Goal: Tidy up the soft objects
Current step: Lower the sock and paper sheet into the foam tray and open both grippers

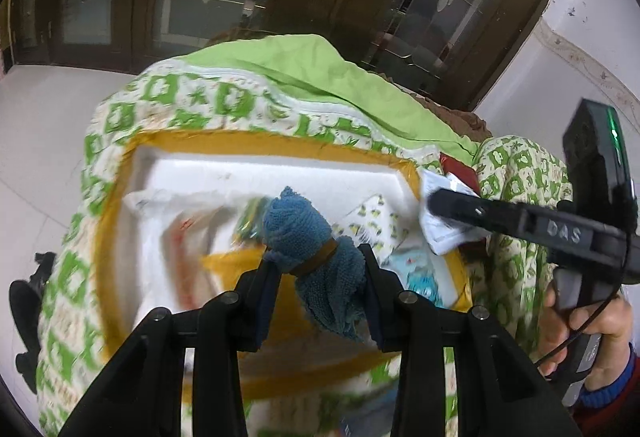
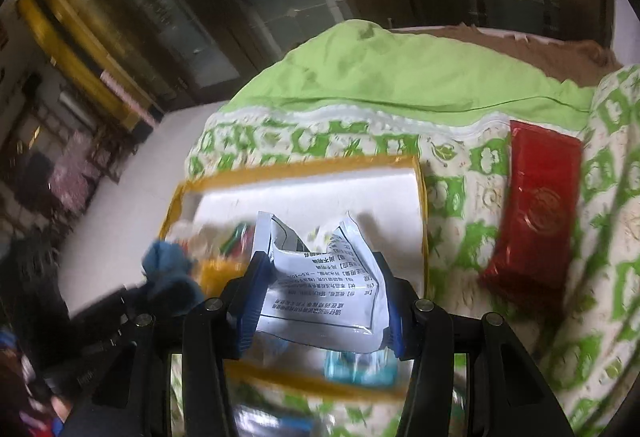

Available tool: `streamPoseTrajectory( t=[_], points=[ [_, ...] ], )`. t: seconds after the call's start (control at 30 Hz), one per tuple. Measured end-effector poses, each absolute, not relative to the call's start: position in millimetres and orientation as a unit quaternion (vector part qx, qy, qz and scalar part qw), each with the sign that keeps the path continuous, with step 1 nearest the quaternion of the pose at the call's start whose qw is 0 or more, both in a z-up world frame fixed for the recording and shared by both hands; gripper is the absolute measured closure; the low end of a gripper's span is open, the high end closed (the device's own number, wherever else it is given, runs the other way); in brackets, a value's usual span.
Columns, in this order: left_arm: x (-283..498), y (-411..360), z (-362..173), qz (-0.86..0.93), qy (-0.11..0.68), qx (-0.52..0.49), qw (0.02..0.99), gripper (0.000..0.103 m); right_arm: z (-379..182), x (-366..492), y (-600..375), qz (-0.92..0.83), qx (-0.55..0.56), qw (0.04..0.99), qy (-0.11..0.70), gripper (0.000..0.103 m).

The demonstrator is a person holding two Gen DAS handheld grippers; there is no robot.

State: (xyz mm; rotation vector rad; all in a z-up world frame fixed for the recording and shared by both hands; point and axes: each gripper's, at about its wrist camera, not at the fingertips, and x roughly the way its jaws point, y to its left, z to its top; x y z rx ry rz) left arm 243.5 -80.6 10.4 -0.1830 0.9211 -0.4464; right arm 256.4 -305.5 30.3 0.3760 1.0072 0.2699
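Both grippers are loaded! The left gripper pinches a rolled blue towel, its long axis running up the frame, centre of the left view, directly over the white box with yellow edges. The right gripper clamps a white packet above the same box. The left looks nearer the box's middle; it likely drops straight down.
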Motion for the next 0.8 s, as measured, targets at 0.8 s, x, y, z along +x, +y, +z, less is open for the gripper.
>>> streamPoseTrajectory(
  t=[0.8],
  points=[
    [290, -142, -35, -0.236, 0.473, -0.078, 0.845, 0.065, -8, 316, -300, 0.131, 0.214, 0.838, 0.484, 0.049]
  ],
)
